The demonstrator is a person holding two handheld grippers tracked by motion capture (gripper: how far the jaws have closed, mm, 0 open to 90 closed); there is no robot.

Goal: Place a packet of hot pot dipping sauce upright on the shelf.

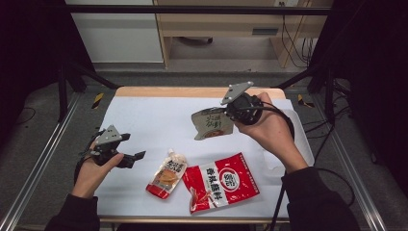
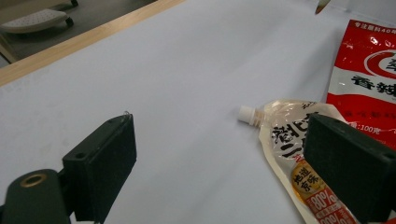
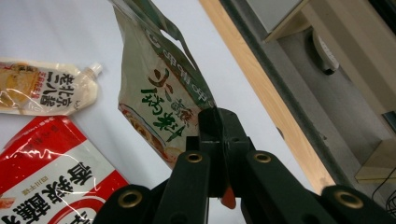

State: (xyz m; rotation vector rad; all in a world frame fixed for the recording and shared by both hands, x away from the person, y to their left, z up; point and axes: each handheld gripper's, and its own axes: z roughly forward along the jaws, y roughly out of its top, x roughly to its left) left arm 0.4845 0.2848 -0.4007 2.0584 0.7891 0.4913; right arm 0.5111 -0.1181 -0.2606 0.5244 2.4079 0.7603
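My right gripper is shut on the edge of a beige sauce packet with green lettering, which hangs above the white sheet at the back right. On the sheet near the front lie a clear spouted pouch of sauce and, to its right, a red seasoning packet. To the left of the pouch, low over the sheet, my left gripper stands open with bare sheet between its jaws; the spout lies just beyond them.
A wooden table edge runs along the back of the sheet. Metal rails flank both sides. Wooden furniture and cables stand on the floor behind. A folded part of the sheet lies at the right.
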